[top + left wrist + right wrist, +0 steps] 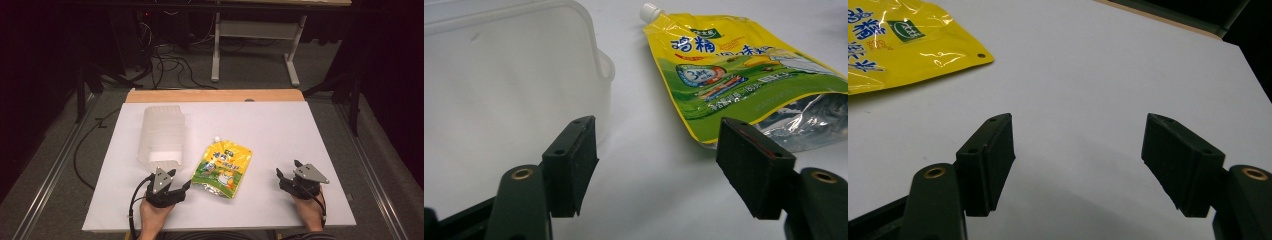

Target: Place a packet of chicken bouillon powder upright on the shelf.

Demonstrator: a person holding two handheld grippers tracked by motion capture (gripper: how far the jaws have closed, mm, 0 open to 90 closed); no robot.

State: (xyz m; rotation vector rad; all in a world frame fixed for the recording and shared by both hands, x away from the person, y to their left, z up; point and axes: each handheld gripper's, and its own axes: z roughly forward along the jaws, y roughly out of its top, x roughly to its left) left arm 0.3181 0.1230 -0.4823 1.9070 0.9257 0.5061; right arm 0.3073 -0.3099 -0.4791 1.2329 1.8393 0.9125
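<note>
Leftmost on the white table (280, 130) lay a translucent plastic container (162, 136), on its side as far as could be told, its long axis running away from the person. In the left gripper view its cloudy wall (509, 85) stood just beyond the left-hand jaw, apart from it.

The left gripper (174, 181) sat at the table's near edge, held in the person's left hand (154, 216), just in front of the container's near end. Jaws stood spread apart, nothing between them; bare table showed in the gap (656, 170). A grey three-cornered plate rode on top of it and a black cable trailed off toward the near edge.

Next to the right, the yellow spouted pouch (223, 169) lay flat on the table, white cap pointing away from the person, green band and printed picture facing up. It lay just beside the container, not touching it that could be seen. Its near corner came close to the left gripper's right-hand jaw; in the left gripper view the pouch (744, 75) lay ahead of that jaw, its silver bottom fold visible.

Well apart to the right, the right gripper (287, 174) rested near the table's near right corner in the person's right hand (311, 212). Jaws released, wide, empty, over bare table (1078, 165). One corner of the pouch (903, 45) showed at upper left of the right gripper view.
</note>
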